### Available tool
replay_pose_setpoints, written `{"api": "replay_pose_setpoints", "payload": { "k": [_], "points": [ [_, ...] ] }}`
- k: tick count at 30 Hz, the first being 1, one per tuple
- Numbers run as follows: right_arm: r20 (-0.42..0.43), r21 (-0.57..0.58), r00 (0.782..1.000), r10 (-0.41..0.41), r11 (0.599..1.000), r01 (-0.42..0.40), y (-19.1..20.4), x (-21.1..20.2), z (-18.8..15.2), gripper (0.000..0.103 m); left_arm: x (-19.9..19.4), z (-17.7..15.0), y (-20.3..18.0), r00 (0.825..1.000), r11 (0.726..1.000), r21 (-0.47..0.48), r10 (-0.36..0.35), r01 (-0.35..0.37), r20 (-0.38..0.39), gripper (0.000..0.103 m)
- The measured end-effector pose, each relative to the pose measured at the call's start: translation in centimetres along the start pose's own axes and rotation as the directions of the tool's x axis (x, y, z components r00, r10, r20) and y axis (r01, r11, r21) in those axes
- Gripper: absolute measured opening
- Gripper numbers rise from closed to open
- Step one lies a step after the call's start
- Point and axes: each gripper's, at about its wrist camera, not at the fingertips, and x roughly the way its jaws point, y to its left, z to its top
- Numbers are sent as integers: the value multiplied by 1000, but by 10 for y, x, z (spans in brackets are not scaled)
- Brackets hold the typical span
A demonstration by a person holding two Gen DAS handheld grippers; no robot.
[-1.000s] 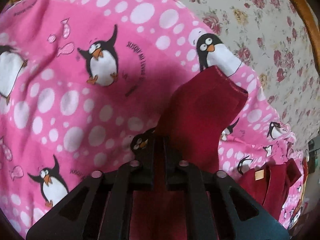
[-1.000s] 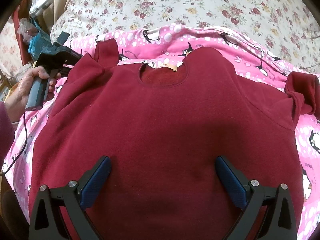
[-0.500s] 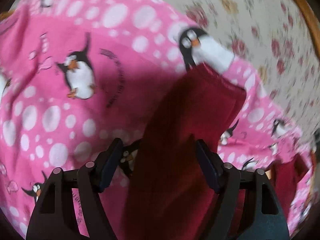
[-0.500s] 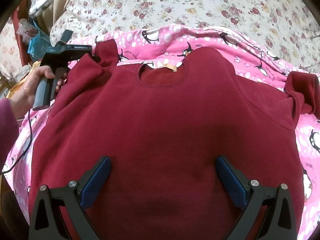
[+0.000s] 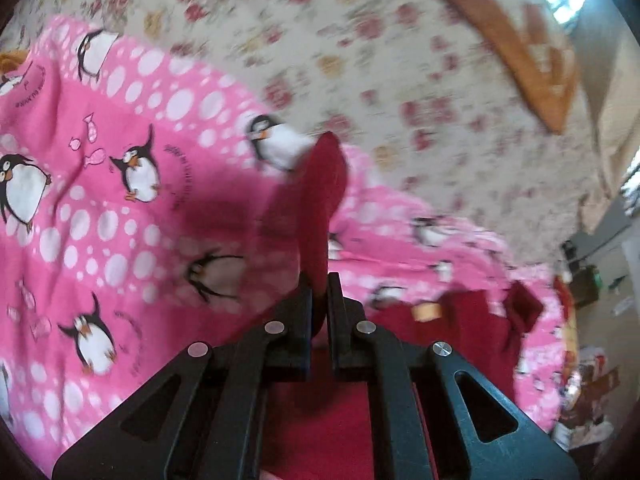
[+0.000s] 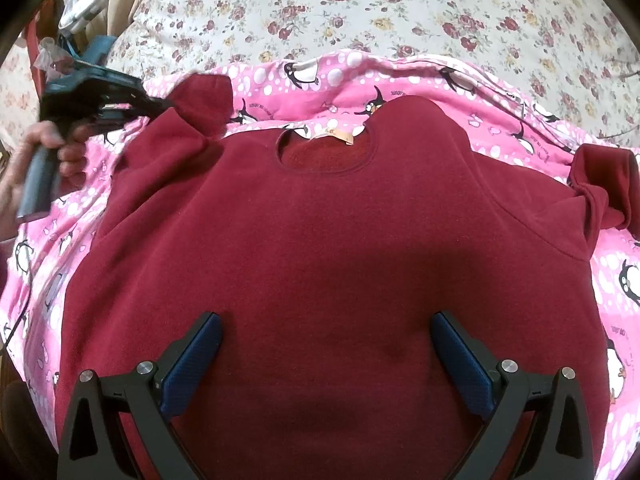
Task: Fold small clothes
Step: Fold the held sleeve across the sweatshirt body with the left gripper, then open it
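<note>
A dark red sweatshirt lies front up on a pink penguin blanket, neck hole away from me. My left gripper is shut on the sweatshirt's left sleeve and holds its cuff up off the blanket. The same gripper shows at the far left of the right wrist view, pinching the sleeve. My right gripper is open and empty over the sweatshirt's lower body. The right sleeve lies bunched at the right edge.
The blanket lies on a floral bedsheet. A wooden bed frame edge runs at the upper right of the left wrist view. Clutter sits beside the bed at the far left.
My left gripper opened half a second ago and has shut again on the left sleeve, lifting it. The left wrist view has swung upward. My right gripper has not moved.
</note>
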Motion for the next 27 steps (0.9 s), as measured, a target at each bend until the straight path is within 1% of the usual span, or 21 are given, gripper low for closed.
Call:
{"api": "replay_pose_setpoints", "payload": {
  "k": [2,5,8,10,11,14,16,17,18,19,20,21,22,23,24,27],
  "points": [
    [1,4,1000,6,1000,-6,-1,0,0,103,-14,-6,-22,999,999,11,-53,53,14,5],
    [0,24,1000,29,999,-29,-4,-4,2,103,-36,-29,-66,992,988,86,-128,125,22,5],
    [-8,83,998,67,994,-66,-15,-18,7,103,-46,-54,-117,982,970,160,-188,183,15,5],
    [18,145,997,72,987,-74,-29,-34,10,103,-47,-74,-142,972,955,186,-234,230,-2,5],
    [27,162,997,68,984,-71,-34,-40,11,103,-44,-88,-157,968,948,198,-250,248,-14,5],
    [55,214,998,41,975,-52,-55,-60,14,103,-27,-121,-182,964,936,231,-263,265,-40,5],
    [71,252,997,29,967,-46,-69,-71,14,103,-8,-143,-191,961,937,214,-266,278,-79,5],
    [74,272,997,26,961,-45,-76,-75,14,103,8,-156,-194,947,932,179,-294,314,-130,5],
    [74,294,997,25,955,-46,-84,-79,13,103,18,-163,-195,939,932,156,-303,328,-164,9],
    [72,309,997,27,950,-48,-89,-81,12,103,28,-172,-196,933,934,136,-300,329,-199,18],
    [70,320,997,30,946,-51,-94,-83,11,103,34,-182,-198,933,939,135,-283,317,-220,25],
    [70,328,997,33,943,-54,-98,-86,9,103,34,-190,-202,940,942,160,-256,294,-225,42],
    [69,335,997,38,940,-59,-101,-88,8,103,32,-196,-205,947,943,190,-232,275,-221,54],
    [68,337,997,41,939,-61,-103,-89,7,103,26,-204,-210,958,939,240,-197,245,-209,58],
    [67,334,997,49,940,-68,-103,-91,7,103,21,-210,-212,963,935,270,-177,229,-202,60],
    [67,301,995,68,950,-85,-99,-92,6,103,-2,-227,-206,980,916,368,-103,161,-171,60]
  ]
}}
